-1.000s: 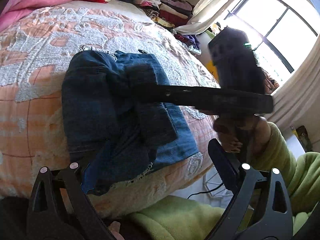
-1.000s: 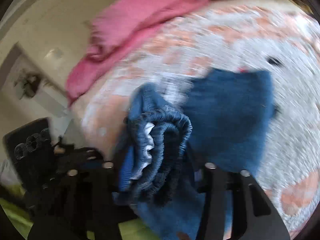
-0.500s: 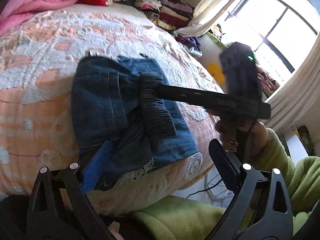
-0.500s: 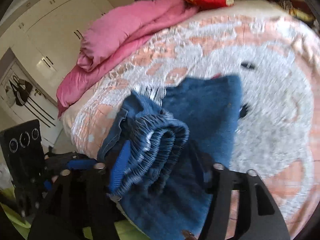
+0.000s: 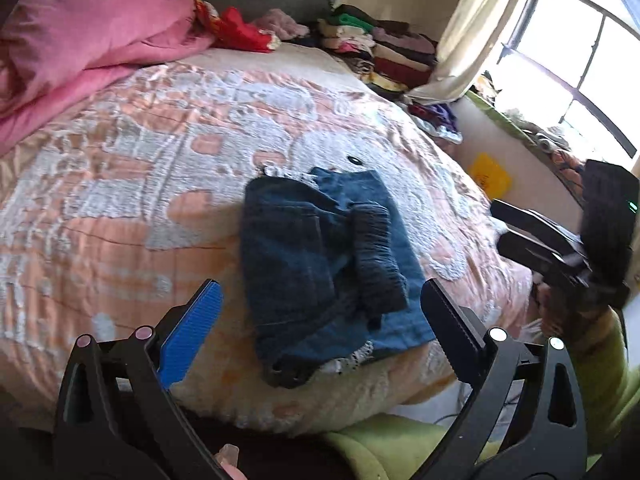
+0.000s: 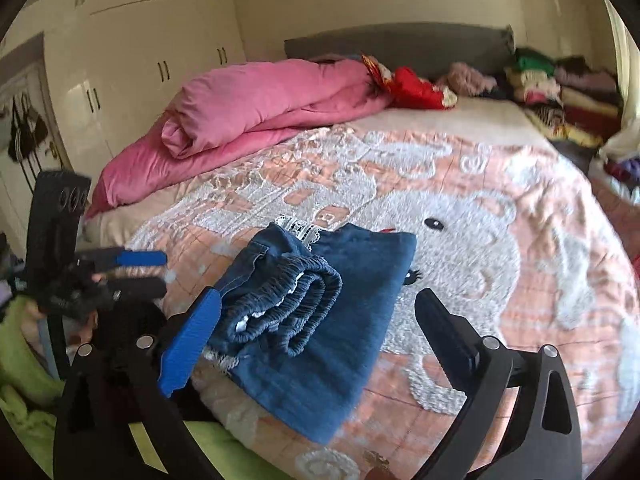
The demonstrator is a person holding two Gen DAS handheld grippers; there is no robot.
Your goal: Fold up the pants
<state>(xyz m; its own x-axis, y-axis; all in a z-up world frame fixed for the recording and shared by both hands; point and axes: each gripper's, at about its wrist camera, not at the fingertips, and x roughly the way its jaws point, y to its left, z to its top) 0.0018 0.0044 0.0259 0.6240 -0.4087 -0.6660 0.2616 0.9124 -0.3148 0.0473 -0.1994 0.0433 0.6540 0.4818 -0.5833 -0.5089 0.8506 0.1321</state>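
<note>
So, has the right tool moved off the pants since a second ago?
Yes. The right tool has pulled back off the pants toward the window side, past the bed edge.

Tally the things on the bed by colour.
Blue: 1, the folded pants
Pink: 1, the duvet
Red: 1, the bundle at the headboard
Mixed colours: 1, the stack of folded clothes
Total: 4
</note>
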